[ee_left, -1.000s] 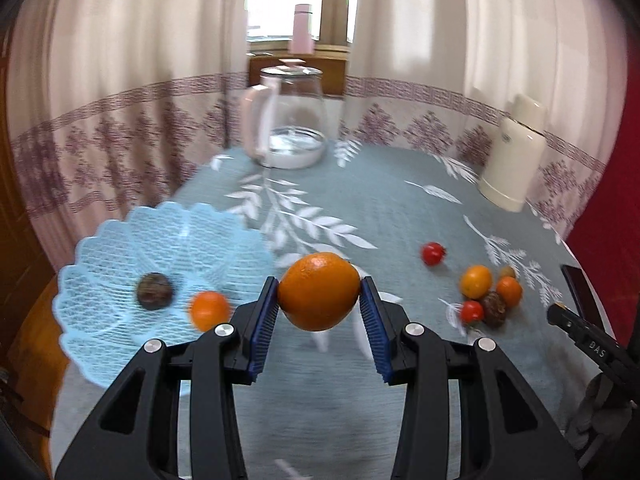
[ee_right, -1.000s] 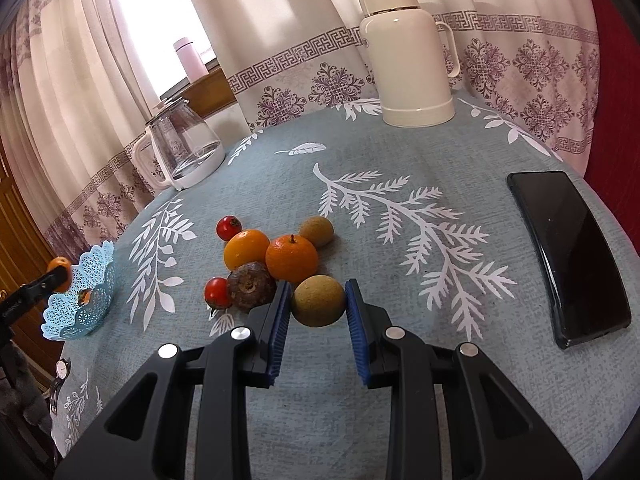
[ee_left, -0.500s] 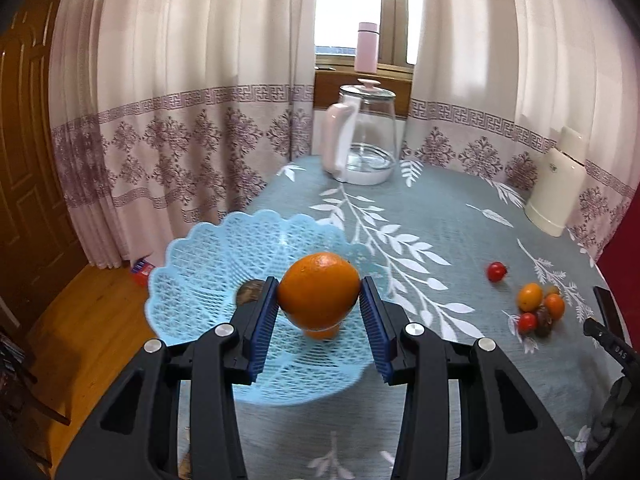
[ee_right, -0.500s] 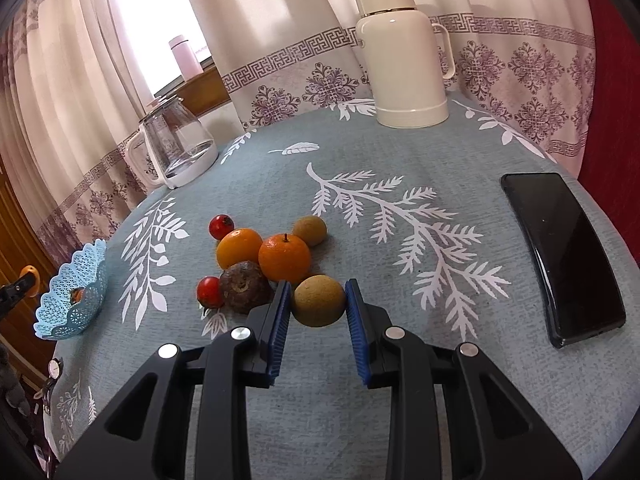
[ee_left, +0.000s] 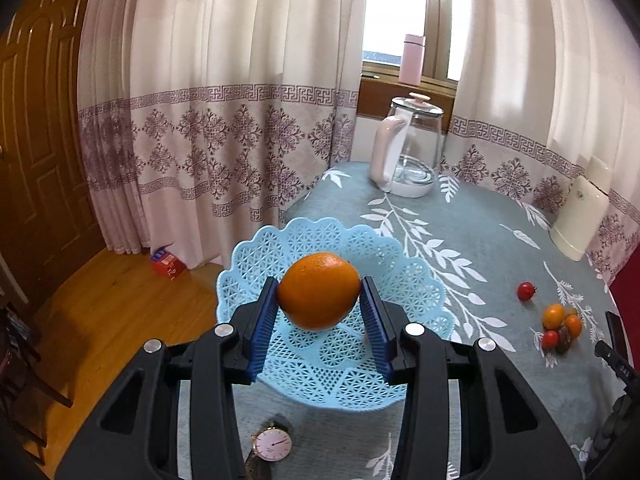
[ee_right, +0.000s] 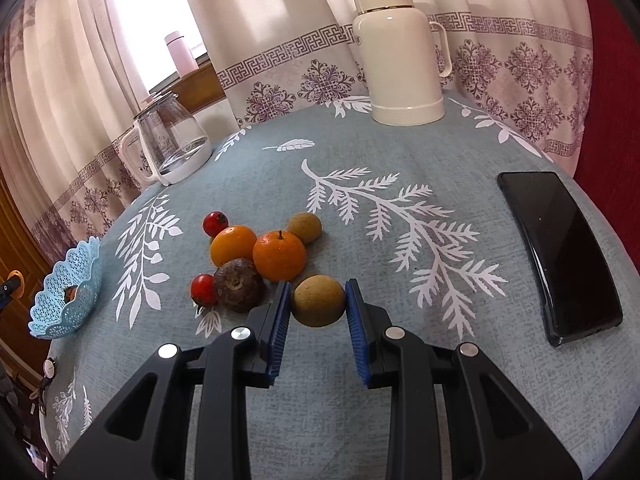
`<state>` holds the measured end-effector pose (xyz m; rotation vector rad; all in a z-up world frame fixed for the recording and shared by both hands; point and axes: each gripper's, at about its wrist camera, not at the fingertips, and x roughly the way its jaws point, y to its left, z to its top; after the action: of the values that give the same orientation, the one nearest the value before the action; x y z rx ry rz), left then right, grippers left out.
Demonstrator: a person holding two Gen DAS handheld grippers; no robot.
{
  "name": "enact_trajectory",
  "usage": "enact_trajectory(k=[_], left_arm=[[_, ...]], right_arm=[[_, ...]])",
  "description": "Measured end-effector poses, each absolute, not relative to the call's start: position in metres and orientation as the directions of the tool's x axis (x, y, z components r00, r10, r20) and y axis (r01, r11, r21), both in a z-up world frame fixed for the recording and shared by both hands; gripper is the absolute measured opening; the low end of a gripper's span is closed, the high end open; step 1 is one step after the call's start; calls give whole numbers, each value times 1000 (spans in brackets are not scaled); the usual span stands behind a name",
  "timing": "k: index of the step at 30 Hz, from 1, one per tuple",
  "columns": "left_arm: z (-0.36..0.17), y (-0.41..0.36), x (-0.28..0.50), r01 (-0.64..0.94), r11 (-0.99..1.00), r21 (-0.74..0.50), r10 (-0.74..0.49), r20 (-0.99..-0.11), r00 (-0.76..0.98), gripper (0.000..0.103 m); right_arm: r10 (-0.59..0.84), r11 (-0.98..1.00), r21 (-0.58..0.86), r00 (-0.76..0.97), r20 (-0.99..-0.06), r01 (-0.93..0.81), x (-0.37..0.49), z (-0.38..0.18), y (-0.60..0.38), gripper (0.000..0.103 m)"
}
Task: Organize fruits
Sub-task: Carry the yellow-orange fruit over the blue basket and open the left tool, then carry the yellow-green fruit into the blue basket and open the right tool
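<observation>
Left gripper point(ee_left: 319, 300) raised above the light blue lattice plastic fruit basket point(ee_left: 416, 280), pointing forward and slightly down, blue ribbed pads point(ee_left: 267, 320) clamped on both sides of a large round orange point(ee_left: 319, 290). Orange suspended over the middle of the basket, clear of its floor, pads pressed to its left and right flanks. Basket set at the near-left edge of the grey-blue leaf-patterned cloth-covered surface point(ee_left: 480, 240), with a pink-faced round wristwatch point(ee_left: 273, 445) lying just in front of it.

Right gripper point(ee_right: 318, 308) held low over the surface, levelled forward, blue pads point(ee_right: 280, 320) bracketing a small brownish-green round fruit point(ee_right: 318, 300). Narrow gaps visible on either side of the fruit, so contact not certain; fruit resting on the cloth. Just behind it, a cluster: stemmed orange tangerine point(ee_right: 279, 255), smooth yellow-orange citrus point(ee_right: 233, 245), dark brown wrinkled round fruit point(ee_right: 238, 285), small red tomato point(ee_right: 203, 289) at the left, second red tomato point(ee_right: 215, 223) farther back, another brownish-green fruit point(ee_right: 305, 227) behind the tangerine.

Elsewhere on the surface: black smartphone point(ee_right: 560, 256) well to the right, cream thermos jug point(ee_right: 400, 52) at the far edge, glass kettle with white base point(ee_right: 170, 144) at the far left.
</observation>
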<state>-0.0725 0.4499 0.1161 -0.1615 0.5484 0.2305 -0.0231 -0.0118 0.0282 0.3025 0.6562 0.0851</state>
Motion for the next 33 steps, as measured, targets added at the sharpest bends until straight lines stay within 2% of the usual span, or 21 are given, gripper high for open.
enact_trajectory(k=[2, 5, 10, 12, 18, 24, 33], left_arm=[[119, 453, -75, -260, 961, -98, 172, -525, 833, 44], [124, 456, -80, -272, 957, -102, 186, -506, 842, 58], [131, 464, -87, -288, 950, -119, 196, -488, 850, 59], [133, 467, -91, -294, 947, -129, 199, -481, 854, 66], [142, 468, -98, -300, 946, -124, 215, -452, 866, 77], [150, 468, -105, -297, 946, -133, 216, -428, 878, 80], [156, 479, -111, -303, 937, -175, 209, -415, 886, 82]], right_arm=[[172, 954, 301, 790, -589, 17, -23, 28, -11, 28], [171, 954, 299, 788, -592, 18, -22, 28, -11, 28], [163, 958, 286, 787, -595, 17, -22, 28, -8, 28], [158, 961, 275, 786, -598, 16, -22, 30, -5, 28], [268, 939, 332, 791, -550, -87, -25, 55, 27, 28], [408, 908, 300, 776, -482, -291, -30, 94, 105, 28], [549, 836, 295, 685, -479, -463, -34, 108, 197, 28]])
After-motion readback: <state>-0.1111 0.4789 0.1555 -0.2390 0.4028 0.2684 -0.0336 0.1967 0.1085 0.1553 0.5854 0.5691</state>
